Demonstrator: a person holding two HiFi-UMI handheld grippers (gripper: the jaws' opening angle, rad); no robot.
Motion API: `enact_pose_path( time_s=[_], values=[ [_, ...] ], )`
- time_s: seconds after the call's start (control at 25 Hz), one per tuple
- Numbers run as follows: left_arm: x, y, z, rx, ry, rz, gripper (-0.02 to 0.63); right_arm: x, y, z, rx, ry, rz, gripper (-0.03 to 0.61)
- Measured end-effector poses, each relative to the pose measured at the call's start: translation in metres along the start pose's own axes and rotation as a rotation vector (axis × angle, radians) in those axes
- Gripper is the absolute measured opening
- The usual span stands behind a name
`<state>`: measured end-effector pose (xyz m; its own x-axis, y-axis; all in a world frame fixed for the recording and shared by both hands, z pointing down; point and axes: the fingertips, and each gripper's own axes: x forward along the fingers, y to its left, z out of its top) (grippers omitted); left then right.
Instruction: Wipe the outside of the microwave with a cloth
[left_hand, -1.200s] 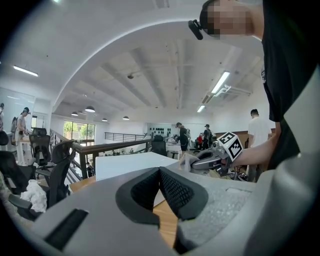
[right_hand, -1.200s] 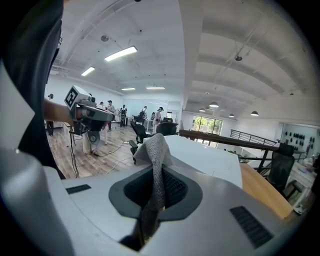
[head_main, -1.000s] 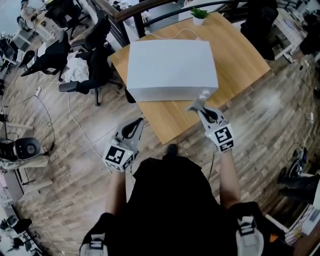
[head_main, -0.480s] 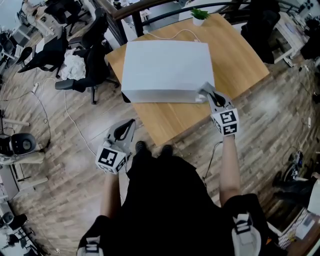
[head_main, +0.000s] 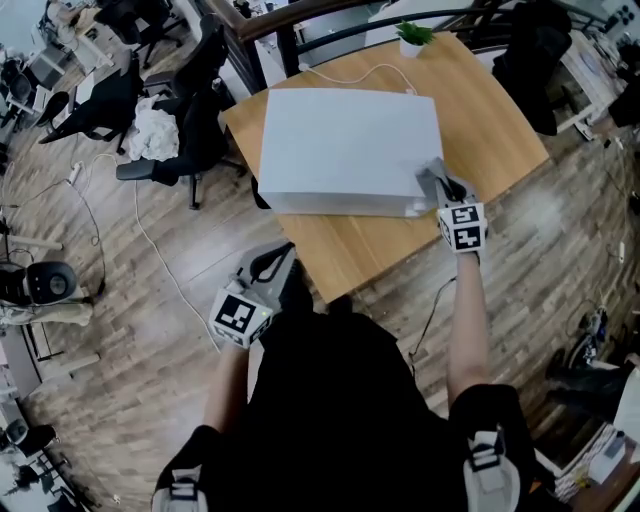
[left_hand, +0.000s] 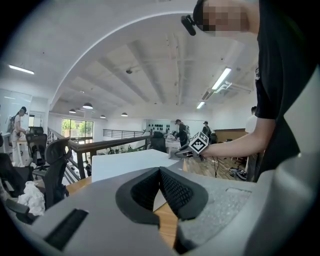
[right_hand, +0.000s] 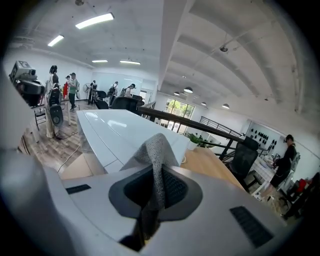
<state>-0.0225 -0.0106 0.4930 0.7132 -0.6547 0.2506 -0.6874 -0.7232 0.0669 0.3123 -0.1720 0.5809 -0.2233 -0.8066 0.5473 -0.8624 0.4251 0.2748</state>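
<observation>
Closest to the person, the left gripper hangs beside the body, jaws together on nothing. Farther out, the right gripper is clamped on a grey cloth at the front right corner of the white microwave, which sits on a wooden table; a small potted plant stands at the table's far edge.

head view only gives the top of the microwave, its front is too squashed to make out. The cloth tail drops out of sight between the jaws of the right gripper, can't tell if the cloth tip actually touches the microwave
</observation>
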Motion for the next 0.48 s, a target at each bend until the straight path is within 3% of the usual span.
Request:
enact_pose_path(
  time_s=[0.48],
  values=[
    [0.029, 0.067, 0.011, 0.0, 0.037, -0.094, 0.002, 0.028, 0.002, 0.006, 0.029, 0.137, -0.069, 0.012]
  ],
)
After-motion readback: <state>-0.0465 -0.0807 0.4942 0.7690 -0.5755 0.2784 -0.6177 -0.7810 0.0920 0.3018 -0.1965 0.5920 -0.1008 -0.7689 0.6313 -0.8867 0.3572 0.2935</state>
